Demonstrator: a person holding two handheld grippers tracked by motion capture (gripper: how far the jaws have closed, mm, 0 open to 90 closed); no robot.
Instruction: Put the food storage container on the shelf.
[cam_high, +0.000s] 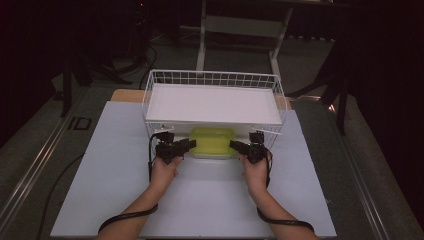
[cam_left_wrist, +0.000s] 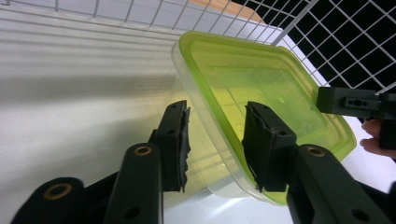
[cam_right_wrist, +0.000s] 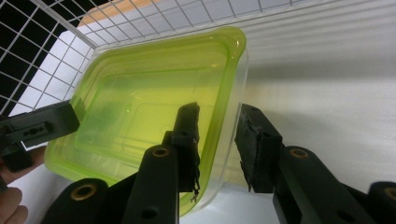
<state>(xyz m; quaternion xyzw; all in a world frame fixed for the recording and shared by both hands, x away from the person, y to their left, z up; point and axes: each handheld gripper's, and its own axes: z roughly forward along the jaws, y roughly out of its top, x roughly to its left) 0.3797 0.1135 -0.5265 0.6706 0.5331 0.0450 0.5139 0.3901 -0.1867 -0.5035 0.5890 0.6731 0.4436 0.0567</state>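
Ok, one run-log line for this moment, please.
scene: green-lidded container before wire basket | left gripper: open, astride rim | right gripper: open, astride opposite rim | container on table

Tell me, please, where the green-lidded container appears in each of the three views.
High view: green-lidded container at centre, before the wire basket.
Left gripper view: right of centre, its rim between the tongs.
Right gripper view: left of centre.
Shared landmark: the wire basket's white grid.

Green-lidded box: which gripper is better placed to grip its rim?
Left and right look equally well placed. The left gripper and the right gripper each straddle one end rim of the green-lidded box, jaws open, one jaw over the lid and one beside the wall. I see no clear advantage.
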